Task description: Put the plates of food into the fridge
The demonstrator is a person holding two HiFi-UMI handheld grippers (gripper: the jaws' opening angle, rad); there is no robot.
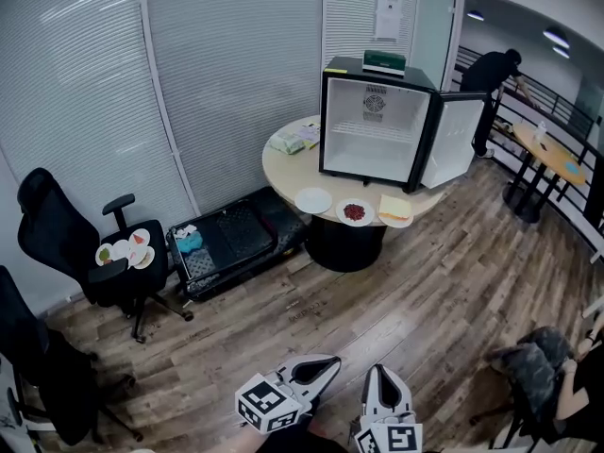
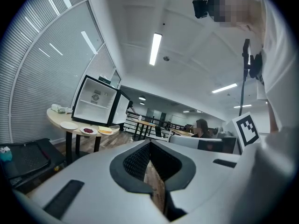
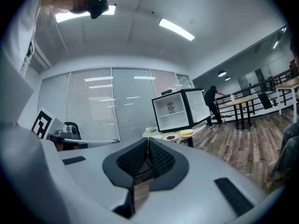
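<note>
The left gripper (image 1: pixel 327 360) and the right gripper (image 1: pixel 377 372) are held low at the near edge of the head view. Each has its fingers (image 2: pixel 135 160) pressed together with nothing between them. Both point across open wooden floor (image 1: pixel 377 310) toward the food, which is well away.

Nearest on the right, a seated person (image 1: pixel 574 377) and a dark chair (image 1: pixel 528 361) sit beside the likely path, so a wide swing could brush them. On the left, an office chair (image 1: pixel 66 234) carries a few small plates on its seat (image 1: pixel 125 250). A black case (image 1: pixel 231 239) lies open on the floor just beside the base of the counter (image 1: pixel 283 166). I judge the case the main trip hazard for an approach from that side.

Three plates stand along the near rim of the counter: a bare white plate (image 1: pixel 312 200), a plate of red food (image 1: pixel 355 212) and a plate of yellow food (image 1: pixel 395 209). They sit close to the edge, so a clumsy nudge with closed fingers could push one off. The fingers must spread before any pinch on a thin rim, and a tilted plate could spill.

Behind them the fridge (image 1: pixel 376 130) stands empty, its door (image 1: pixel 458 140) swung wide to the right. A plate could catch on the shelf. Farther off, a person (image 1: pixel 495 74) bends at the railing beside another table (image 1: pixel 552 159), clear of the route.
</note>
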